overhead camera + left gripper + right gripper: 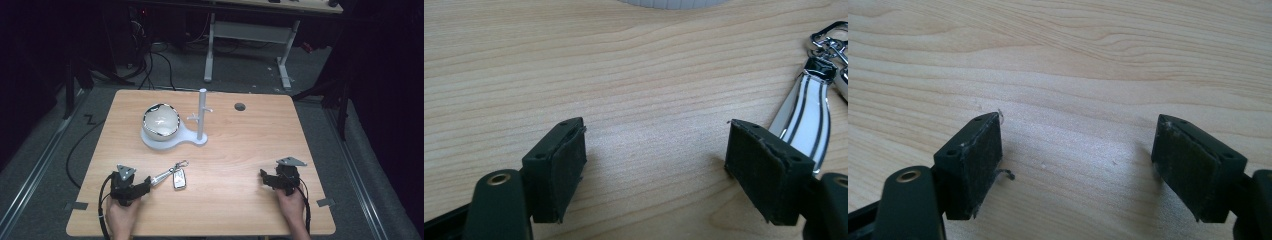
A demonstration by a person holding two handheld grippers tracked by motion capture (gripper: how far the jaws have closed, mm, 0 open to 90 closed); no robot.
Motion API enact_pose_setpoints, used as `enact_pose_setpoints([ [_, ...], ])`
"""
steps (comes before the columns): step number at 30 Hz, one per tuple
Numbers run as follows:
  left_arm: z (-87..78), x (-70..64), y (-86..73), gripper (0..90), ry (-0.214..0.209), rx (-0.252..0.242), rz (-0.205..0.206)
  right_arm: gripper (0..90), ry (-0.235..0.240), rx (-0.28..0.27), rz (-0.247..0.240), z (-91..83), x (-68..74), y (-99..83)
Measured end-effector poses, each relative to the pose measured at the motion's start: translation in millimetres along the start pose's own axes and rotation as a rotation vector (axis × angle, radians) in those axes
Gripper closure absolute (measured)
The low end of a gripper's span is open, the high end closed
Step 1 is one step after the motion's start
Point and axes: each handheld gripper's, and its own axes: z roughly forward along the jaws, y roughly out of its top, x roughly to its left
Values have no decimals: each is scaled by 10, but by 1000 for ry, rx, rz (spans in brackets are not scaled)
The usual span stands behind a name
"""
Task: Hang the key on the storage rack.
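A key ring lies on the wooden table (pixel 235 150) near the front middle: a white key fob (pixel 179 179), a shiny metal strap (pixel 162 176) and a clasp (pixel 181 163). My left gripper (pixel 146 183) rests on the table just left of the strap, open with nothing between its jaws. In the left gripper view the striped strap (pixel 805 114) lies just beyond the right jaw, and the clasp (pixel 828 42) is farther off. My right gripper (pixel 264 176) sits at the front right, open over bare wood (pixel 1078 100).
A white stand (pixel 202 114) with a post and small pegs rises from a flat white base (pixel 175 141) at the table's middle back. A rounded white and silver bowl (pixel 161 121) sits on that base. A round hole (pixel 240 106) pierces the tabletop behind.
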Motion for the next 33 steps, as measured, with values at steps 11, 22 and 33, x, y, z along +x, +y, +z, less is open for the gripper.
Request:
enact_pose_setpoints([
  [11, -1, -1, 0, 243, -1, 1, 1, 203, 0, 0, 1, 2, 2, 1],
  [22, -4, 7, -3, 285, 6, -7, -10, 204, 0, -1, -2, 2, 0, 2],
  [33, -20, 46, 5, 285, -36, 0, -10, 204, 0, -1, -1, 2, 1, 3],
])
